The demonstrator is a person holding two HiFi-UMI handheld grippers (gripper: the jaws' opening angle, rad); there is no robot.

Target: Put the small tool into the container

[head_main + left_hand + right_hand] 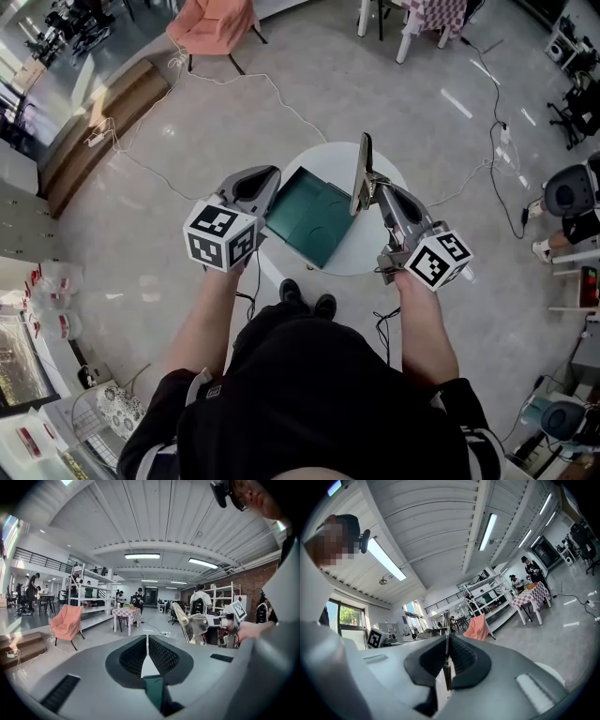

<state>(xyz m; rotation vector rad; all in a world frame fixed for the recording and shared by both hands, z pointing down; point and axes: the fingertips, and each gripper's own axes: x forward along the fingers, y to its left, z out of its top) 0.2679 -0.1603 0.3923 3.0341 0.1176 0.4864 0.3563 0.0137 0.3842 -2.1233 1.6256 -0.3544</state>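
Observation:
A teal square container (312,221) lies open on the small round white table (330,157). Its thin, shiny lid (361,174) stands upright at the box's right side. My right gripper (373,193) is shut on that lid; in the right gripper view the lid's edge (446,620) runs up between the closed jaws (446,667). My left gripper (269,194) is at the box's left edge, shut on the teal wall (155,692). The left gripper view looks across to the lid (182,620) held by the right gripper. No small tool shows in any view.
An orange chair (212,24) stands far back on the floor, with a checkered table (437,13) to its right. White cables (272,94) trail across the floor around the table. Office chairs (570,190) and gear crowd the right side.

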